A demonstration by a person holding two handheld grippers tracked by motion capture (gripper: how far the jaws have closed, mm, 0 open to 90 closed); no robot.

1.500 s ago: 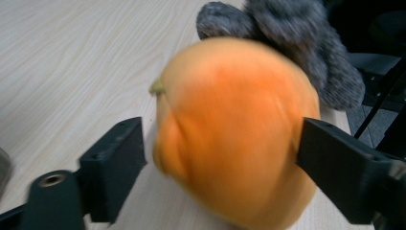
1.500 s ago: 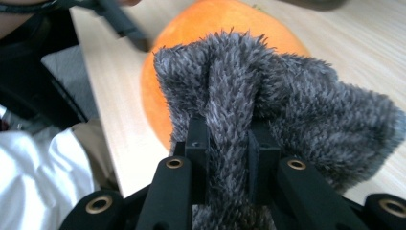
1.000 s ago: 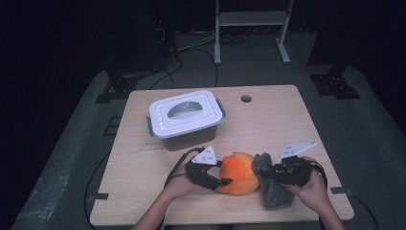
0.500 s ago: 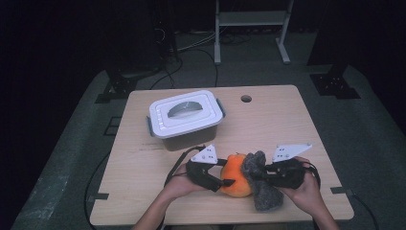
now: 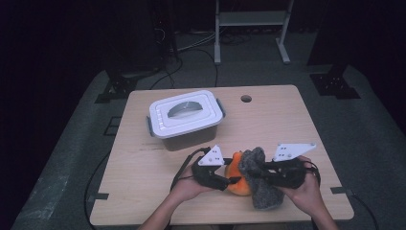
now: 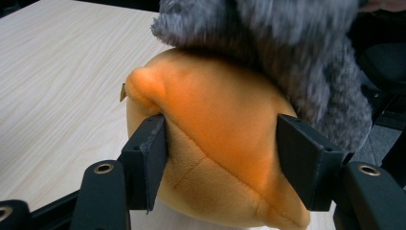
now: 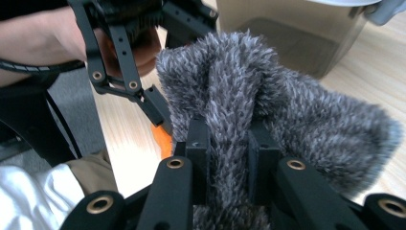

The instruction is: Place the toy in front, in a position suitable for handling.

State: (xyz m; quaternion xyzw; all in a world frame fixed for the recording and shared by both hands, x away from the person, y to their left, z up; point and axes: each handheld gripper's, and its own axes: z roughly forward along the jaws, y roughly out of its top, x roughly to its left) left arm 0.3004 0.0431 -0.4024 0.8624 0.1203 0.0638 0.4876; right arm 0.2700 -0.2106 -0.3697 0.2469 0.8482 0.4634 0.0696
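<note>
high view, table: a pale wooden table [image 5: 287, 124] fills the middle of the frame, dark floor around it.
high view, box: a lidded white box [image 5: 186, 115] stands left of centre, above the hands.
high view, toys: an orange plush [image 5: 238, 178] lies at lower centre, with a grey furry cloth [image 5: 261, 184] touching its right side and draped over its top.
high view, left gripper [image 5: 229, 181]: comes in from the lower left and meets the orange plush.
high view, right gripper [image 5: 256, 171]: comes in from the lower right, its tip buried in the grey fur.
left gripper view, grip: the two black jaws press on either side of the orange plush [image 6: 215, 143] at centre frame, and they have just been closing on it; the grey furry cloth [image 6: 287, 43] hangs over it from the upper right.
right gripper view, grip: the jaws are clamped tight on a fold of the grey furry cloth [image 7: 268, 115] at centre; the box [image 7: 297, 33] sits upper right, the left gripper [image 7: 158, 112] upper left.
</note>
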